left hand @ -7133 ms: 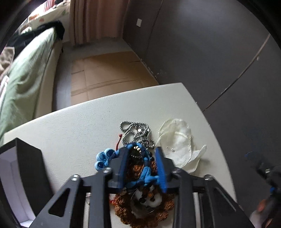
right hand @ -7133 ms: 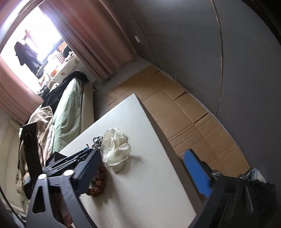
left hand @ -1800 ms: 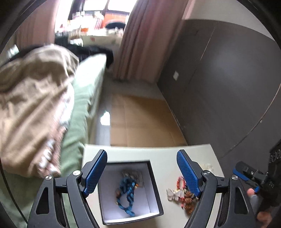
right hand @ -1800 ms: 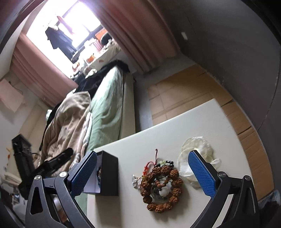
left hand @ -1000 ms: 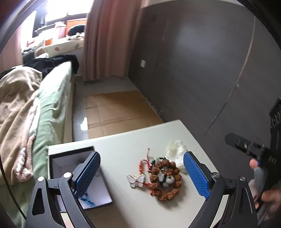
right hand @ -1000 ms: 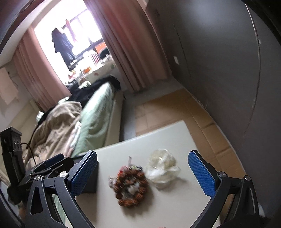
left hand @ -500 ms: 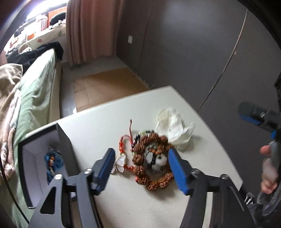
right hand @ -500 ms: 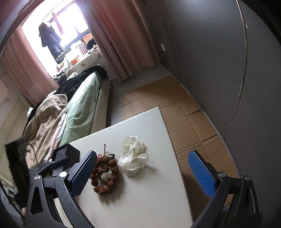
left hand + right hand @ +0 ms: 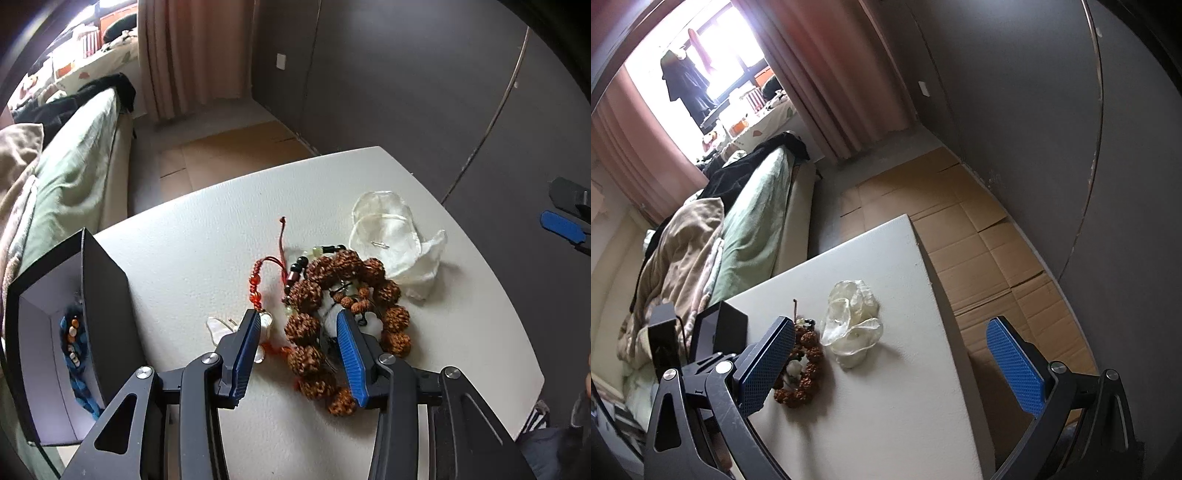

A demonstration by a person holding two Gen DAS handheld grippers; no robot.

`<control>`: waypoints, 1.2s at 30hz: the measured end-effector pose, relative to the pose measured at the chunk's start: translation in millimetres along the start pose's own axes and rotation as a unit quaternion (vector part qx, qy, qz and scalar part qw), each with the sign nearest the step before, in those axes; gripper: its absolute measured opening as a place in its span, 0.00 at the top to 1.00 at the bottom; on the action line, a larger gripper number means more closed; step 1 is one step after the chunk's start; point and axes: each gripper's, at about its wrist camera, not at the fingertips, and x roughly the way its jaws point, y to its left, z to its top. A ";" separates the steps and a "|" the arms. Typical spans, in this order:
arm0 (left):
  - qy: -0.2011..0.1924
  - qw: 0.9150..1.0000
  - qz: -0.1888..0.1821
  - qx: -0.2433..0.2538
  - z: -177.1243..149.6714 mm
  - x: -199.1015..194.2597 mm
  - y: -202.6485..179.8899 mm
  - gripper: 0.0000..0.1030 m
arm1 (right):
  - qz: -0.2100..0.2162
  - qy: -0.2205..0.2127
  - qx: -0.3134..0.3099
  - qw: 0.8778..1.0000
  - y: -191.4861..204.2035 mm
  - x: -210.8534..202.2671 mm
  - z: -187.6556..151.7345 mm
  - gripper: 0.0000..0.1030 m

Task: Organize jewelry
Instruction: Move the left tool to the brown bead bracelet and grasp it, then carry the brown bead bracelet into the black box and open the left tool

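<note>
Brown bead bracelet (image 9: 321, 295) between closing left tool (image 9: 299, 328); right tool (image 9: 890, 347) wide

**Rough seeds, matt table, sheer cloth**

The table (image 9: 207, 236) has a white, matt, finely grained top. The brown bead bracelet (image 9: 332, 288) is made of knobbly, rough seed-like beads, with a smooth, glossy white stone (image 9: 371, 325) inside its ring. The red cord (image 9: 282, 240) looks like woven thread with small shiny orange beads. The pouch (image 9: 391, 236) is thin, sheer, crinkled cloth. The box (image 9: 107, 291) is matt black outside, smooth white inside. The left gripper's fingers (image 9: 351, 354) carry ribbed blue pads on smooth black plastic with metal screws.
</note>
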 end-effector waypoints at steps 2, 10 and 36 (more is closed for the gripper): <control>0.000 1.000 -0.005 -0.007 2.3 0.5 2.9 0.62 | 0.005 0.002 0.004 1.000 -0.8 1.3 0.1 0.00; 0.016 0.999 -0.034 0.000 7.7 10.1 3.3 0.81 | 0.014 0.017 0.005 1.000 4.7 12.9 -2.0 0.00; -0.067 0.988 -0.130 -0.057 27.5 -67.6 36.5 0.82 | 0.005 0.084 -0.001 0.996 36.3 84.1 -3.5 0.29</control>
